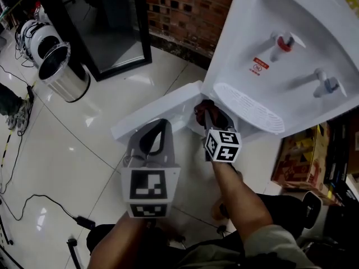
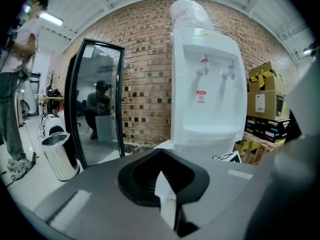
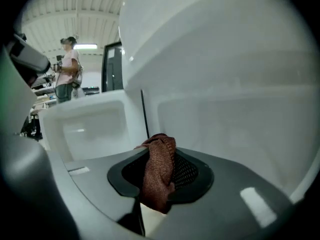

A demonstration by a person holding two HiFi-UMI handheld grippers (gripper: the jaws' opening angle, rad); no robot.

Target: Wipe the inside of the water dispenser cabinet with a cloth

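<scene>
The white water dispenser (image 1: 280, 49) stands at the upper right, its lower cabinet door (image 1: 162, 108) swung open to the left. My right gripper (image 1: 210, 116) is at the cabinet's opening, just under the drip tray, shut on a reddish-brown cloth (image 1: 203, 110). In the right gripper view the cloth (image 3: 157, 171) hangs bunched between the jaws, with the white cabinet wall (image 3: 235, 119) close ahead and the door's inner side (image 3: 90, 129) at left. My left gripper (image 1: 154, 136) is shut and empty, held in front of the open door. It faces the dispenser (image 2: 207, 94) in the left gripper view.
A steel bin (image 1: 61, 72) stands on the tiled floor at left. A black-framed glass panel (image 1: 120, 27) leans on the brick wall (image 1: 185, 7). Cardboard boxes (image 1: 297, 156) sit right of the dispenser. Cables (image 1: 33, 198) trail over the floor. A person (image 3: 67, 69) stands far behind.
</scene>
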